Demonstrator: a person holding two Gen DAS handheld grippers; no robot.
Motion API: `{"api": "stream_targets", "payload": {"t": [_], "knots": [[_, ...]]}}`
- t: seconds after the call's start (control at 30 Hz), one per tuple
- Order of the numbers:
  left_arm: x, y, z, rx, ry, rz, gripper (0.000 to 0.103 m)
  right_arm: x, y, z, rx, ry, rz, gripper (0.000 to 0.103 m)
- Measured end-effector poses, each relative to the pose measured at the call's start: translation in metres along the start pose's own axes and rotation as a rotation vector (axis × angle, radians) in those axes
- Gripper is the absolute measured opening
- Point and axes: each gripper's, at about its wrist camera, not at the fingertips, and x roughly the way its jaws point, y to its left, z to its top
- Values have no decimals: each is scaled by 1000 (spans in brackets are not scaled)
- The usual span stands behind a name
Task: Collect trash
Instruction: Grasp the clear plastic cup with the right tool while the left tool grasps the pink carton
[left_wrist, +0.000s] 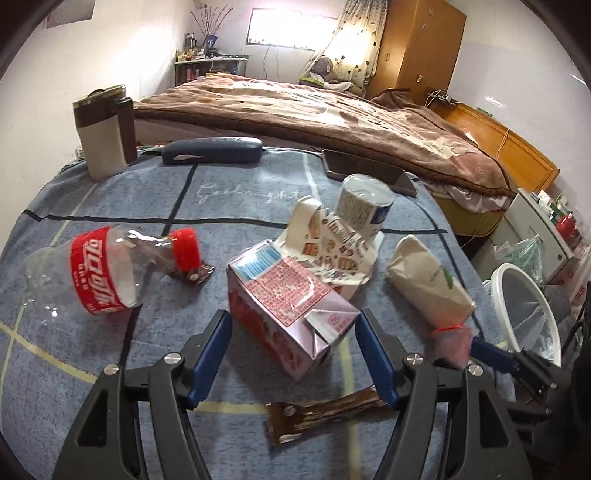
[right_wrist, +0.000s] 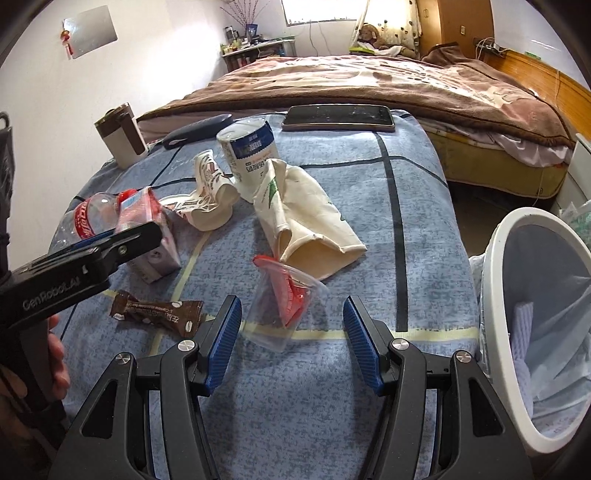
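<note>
Fingers (left_wrist: 212, 354) of left gripper (left_wrist: 293, 356) spread apart around pink milk carton (left_wrist: 291, 295) at lower centre of left wrist view, pads not yet pressing. Right gripper (right_wrist: 291, 339) likewise parted, straddling clear plastic cup (right_wrist: 284, 306) with red scrap inside, lower centre of right wrist view; no contact visible.

Early in the job, by the look of it. White bin (right_wrist: 517, 258) at right edge holds only some pale crumpled material. Left on blue cloth (right_wrist: 314, 387): crushed cola bottle (left_wrist: 96, 273) at left, brown wrapper (left_wrist: 325, 413) near bottom, second brown wrapper (left_wrist: 197, 275) under bottle's cap, torn printed carton (left_wrist: 325, 240) and white can (left_wrist: 365, 203) at centre, flattened paper cup (left_wrist: 428, 280) at right.

Bin's floor cut off by frame edge, so contents unclear. Bottle half hidden behind left gripper in right wrist view. Print on carton and can too small to read. Phone (right_wrist: 338, 118), dark case (left_wrist: 212, 149) and mug (left_wrist: 105, 133) along top edge probably not trash.
</note>
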Motion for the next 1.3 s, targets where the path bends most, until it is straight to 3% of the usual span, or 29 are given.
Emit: {"api": "stream_targets", "payload": {"t": [0.1, 0.13, 0.2, 0.3, 0.5, 0.67, 1.13, 1.3], "knots": [[-4, 9, -3, 0, -1, 11, 71, 0, 1, 0, 3, -9, -5, 58], [-5, 13, -4, -1, -3, 21, 71, -1, 1, 0, 2, -12, -6, 55], [-9, 21, -6, -13, -6, 30, 71, -1, 4, -1, -2, -15, -9, 37], [-15, 32, -9, -11, -11, 53, 71, 0, 7, -1, -9, -14, -5, 35], [-28, 47, -11, -24, -34, 83, 71, 0, 11, -2, -11, -25, 20, 33], [-29, 41, -6, -9, -62, 43, 71, -1, 15, -4, -16, -24, 40, 33], [2, 21, 6, 38, -25, 52, 71, 0, 12, -3, 0, -27, 46, 33], [7, 23, 6, 31, -19, 67, 62, 0, 13, -3, -2, -27, 49, 33]]}}
